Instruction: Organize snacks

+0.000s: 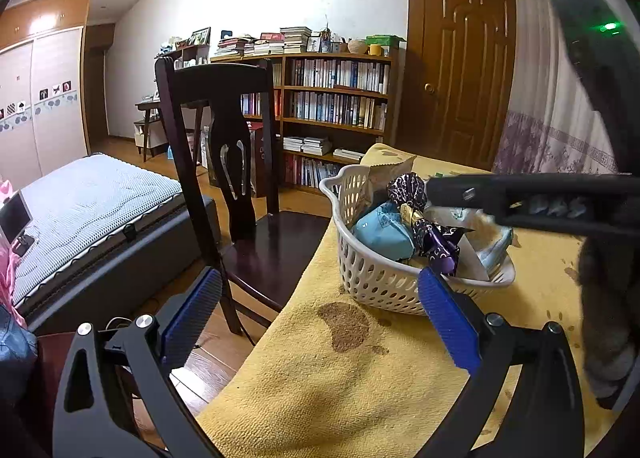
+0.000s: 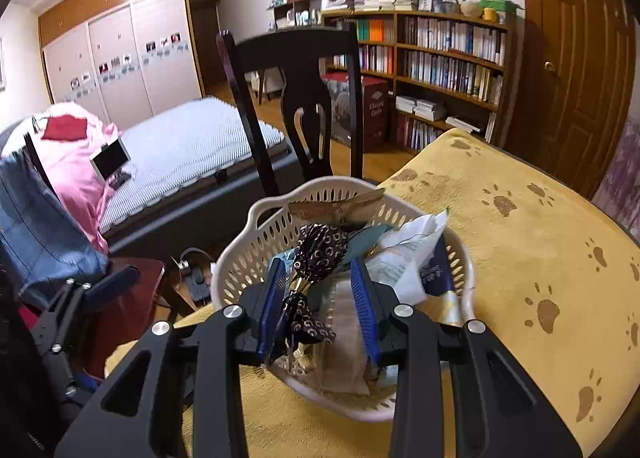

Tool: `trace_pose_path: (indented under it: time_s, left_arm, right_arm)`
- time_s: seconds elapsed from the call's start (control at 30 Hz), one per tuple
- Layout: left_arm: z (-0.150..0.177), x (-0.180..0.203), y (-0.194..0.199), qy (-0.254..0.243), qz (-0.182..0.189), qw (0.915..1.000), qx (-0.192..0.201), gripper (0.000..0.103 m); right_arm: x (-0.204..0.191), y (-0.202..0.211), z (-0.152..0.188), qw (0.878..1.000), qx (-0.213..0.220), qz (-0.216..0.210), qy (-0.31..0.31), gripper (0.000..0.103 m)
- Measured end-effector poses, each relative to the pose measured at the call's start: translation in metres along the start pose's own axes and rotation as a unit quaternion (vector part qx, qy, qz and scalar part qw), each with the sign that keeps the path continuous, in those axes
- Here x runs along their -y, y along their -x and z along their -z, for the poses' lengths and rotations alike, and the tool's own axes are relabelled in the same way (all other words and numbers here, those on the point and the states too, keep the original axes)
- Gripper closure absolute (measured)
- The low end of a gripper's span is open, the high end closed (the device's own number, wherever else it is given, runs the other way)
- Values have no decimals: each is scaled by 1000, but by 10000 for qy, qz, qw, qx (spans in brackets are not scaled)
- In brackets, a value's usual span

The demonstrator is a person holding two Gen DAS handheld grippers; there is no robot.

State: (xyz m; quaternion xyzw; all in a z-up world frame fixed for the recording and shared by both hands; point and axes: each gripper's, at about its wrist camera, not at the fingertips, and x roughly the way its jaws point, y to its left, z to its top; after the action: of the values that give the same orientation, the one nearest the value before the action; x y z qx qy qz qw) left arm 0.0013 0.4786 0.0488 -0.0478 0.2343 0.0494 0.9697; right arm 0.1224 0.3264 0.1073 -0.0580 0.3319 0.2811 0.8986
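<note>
Snack basket (image 2: pixel 256 234) on yellow cloth (image 2: pixel 500 258), bedroom

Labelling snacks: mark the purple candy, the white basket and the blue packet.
purple candy (image 2: pixel 320 246): right wrist view, upper twisted wrapper.
white basket (image 1: pixel 376 282): left wrist view, near perforated wall.
blue packet (image 1: pixel 380 232): left wrist view, middle of its face.

The dark red box (image 2: pixel 375 114) standing on the floor before the bookshelf (image 2: pixel 448 54) bears pale lettering that seems to read "Classic" over a second, blurred word. The gold band on the purple wrapped sweet (image 1: pixel 416 214) carries letters too small to read. Book spines are illegible.
</note>
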Motion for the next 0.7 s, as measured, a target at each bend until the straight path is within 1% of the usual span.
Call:
trace_pose_path:
  time_s: [0.1,0.27,0.33,0.37,0.4,0.43,0.53,0.57,0.63,0.7]
  left_arm:
    - [-1,1,1,-49,-54,10000,7,3]
    - [0,6,1,-153,-195,9997,-16,3]
    - [1,9,2,-239,-261,9994,-6,3]
    - [1,12,3,-305,-305,9991,10,3]
    - [1,13,3,-346,-330,9989,16,3]
    - [2,16,3,-409,-355,9985,15,3]
    - [2,22,3,-548,-407,9977,7,3]
    - [2,23,3,-585,-429,9974,3,3]
    - [2,26,3,-648,-460,9968,-3,3]
    - [2,26,4,-670,-472,9966,0,3]
  right_arm:
    - [10,16,6,9996,173,-23,-200,62]
    - [26,31,31,9989,151,116,-417,62]
    - [32,34,41,9985,114,239,-484,59]
    - [34,35,45,9982,111,286,-506,57]
    - [37,38,49,9980,116,337,-526,49]
    - [39,40,53,9976,129,411,-535,44]
    - [40,47,60,9971,201,541,-495,36]
    - [40,48,61,9970,213,559,-486,35]
    - [39,51,65,9968,241,618,-455,27]
    - [38,53,69,9961,283,726,-417,25]
